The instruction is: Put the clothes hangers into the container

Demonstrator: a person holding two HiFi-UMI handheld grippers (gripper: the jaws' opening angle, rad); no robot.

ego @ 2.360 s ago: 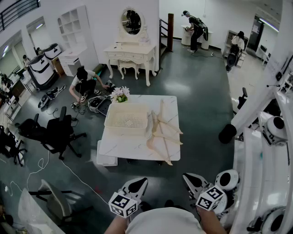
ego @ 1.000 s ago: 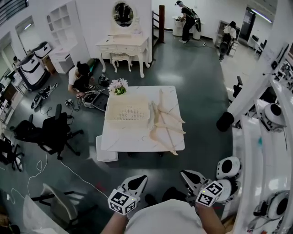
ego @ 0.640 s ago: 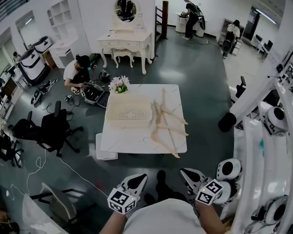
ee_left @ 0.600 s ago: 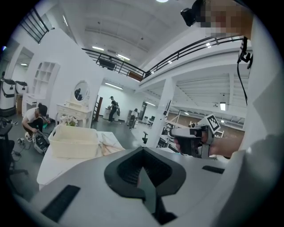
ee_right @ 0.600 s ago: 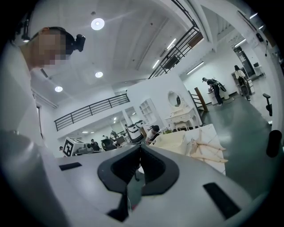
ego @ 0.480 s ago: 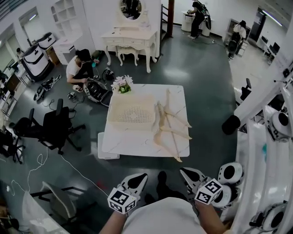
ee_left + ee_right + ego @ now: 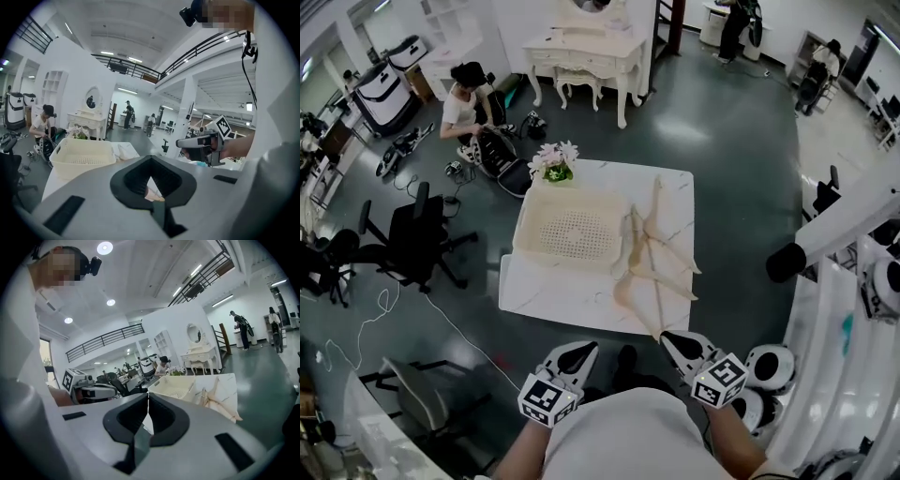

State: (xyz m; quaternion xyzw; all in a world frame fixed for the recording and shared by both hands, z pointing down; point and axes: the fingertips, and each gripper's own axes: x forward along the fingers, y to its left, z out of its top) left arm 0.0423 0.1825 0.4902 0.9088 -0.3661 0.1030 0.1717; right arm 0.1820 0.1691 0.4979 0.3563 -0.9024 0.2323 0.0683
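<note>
The hangers (image 7: 656, 258), pale wood, lie in a loose, overlapping pile on the right half of the counter (image 7: 553, 292). One of them runs long towards us, and its end reaches the near edge. None is in the container (image 7: 567, 192), which we see standing just left of the pile on the far-left part of the counter. It is a cream, open tub with a perforated floor and it looks empty. The nearest hanger lies close along its right wall; we cannot tell whether they touch.

At the far-left corner of the counter, behind the container, stand flowers (image 7: 553, 161).

Our left gripper (image 7: 581, 349) and right gripper (image 7: 670, 339) hover side by side on our side of the counter, low in the head view, both pointing towards it. The right one is close to the near end of the long hanger but apart from it. In each gripper view the fingers meet at their tips, closed on nothing.

Around the counter spreads a dark floor (image 7: 731, 187). A black chair (image 7: 417, 239) stands off to the left, a person (image 7: 464, 89) crouches beyond it, and a white dressing table (image 7: 586, 47) stands at the far wall.
</note>
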